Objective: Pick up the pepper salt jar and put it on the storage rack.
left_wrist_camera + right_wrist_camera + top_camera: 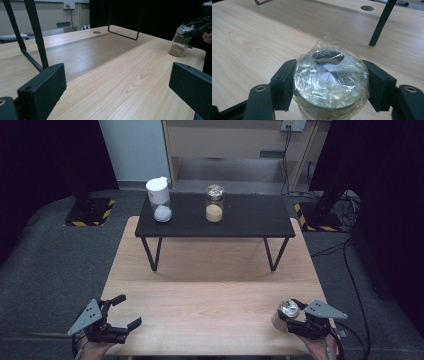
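Note:
A glass jar (pixel 287 309) with crinkled plastic wrap over its mouth stands at the front right corner of the wooden table (pixel 210 290). My right gripper (pixel 290 319) is shut on it. In the right gripper view both black pads press on the jar's (pixel 329 75) wrapped top from either side. The left gripper view shows the same jar (pixel 179 43) far off, with a layer of beige powder at its bottom. My left gripper (pixel 130 310) hovers at the front left corner, open, with nothing between its fingers (pixel 42 87).
A low black stand (pixel 240 217) sits across the far half of the table. On it are a white-lidded jar of white powder (pixel 160 200) and a wrapped jar of yellowish grains (pixel 214 204). The stand's thin legs (pixel 37 37) rise close to the left gripper.

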`<action>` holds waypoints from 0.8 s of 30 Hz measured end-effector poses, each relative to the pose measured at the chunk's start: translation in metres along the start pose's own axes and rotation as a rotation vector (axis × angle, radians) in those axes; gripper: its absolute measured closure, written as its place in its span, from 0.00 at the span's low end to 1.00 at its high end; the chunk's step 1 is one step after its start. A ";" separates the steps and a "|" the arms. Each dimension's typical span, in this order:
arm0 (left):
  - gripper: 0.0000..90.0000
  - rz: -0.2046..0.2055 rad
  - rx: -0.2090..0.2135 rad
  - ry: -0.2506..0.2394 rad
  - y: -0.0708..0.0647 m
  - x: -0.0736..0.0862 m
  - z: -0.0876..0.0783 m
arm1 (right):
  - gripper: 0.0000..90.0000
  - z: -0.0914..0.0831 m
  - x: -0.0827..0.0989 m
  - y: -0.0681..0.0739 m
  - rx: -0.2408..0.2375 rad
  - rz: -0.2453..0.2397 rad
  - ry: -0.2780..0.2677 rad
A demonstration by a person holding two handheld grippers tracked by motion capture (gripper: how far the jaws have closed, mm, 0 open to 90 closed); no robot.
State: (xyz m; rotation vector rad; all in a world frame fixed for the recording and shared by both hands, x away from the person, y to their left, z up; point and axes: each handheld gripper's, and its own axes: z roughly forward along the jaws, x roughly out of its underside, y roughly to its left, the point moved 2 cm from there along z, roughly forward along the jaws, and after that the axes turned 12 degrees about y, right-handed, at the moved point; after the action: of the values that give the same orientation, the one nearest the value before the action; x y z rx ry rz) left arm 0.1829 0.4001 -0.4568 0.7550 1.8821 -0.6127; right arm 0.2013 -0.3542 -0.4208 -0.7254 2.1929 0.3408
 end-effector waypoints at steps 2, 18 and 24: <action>0.00 0.000 0.000 0.000 0.000 0.000 0.000 | 0.38 0.000 0.000 0.000 -0.001 -0.002 -0.001; 0.00 -0.001 0.001 0.002 0.000 0.000 0.000 | 0.39 0.001 -0.018 -0.002 -0.029 -0.050 0.025; 0.00 -0.002 0.002 0.001 0.000 0.000 0.000 | 0.39 -0.003 -0.032 -0.006 -0.066 -0.079 0.018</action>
State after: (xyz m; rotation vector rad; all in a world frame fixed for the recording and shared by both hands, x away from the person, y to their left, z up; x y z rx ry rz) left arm 0.1831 0.4004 -0.4568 0.7552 1.8837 -0.6154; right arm 0.2201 -0.3480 -0.3946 -0.8518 2.1720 0.3689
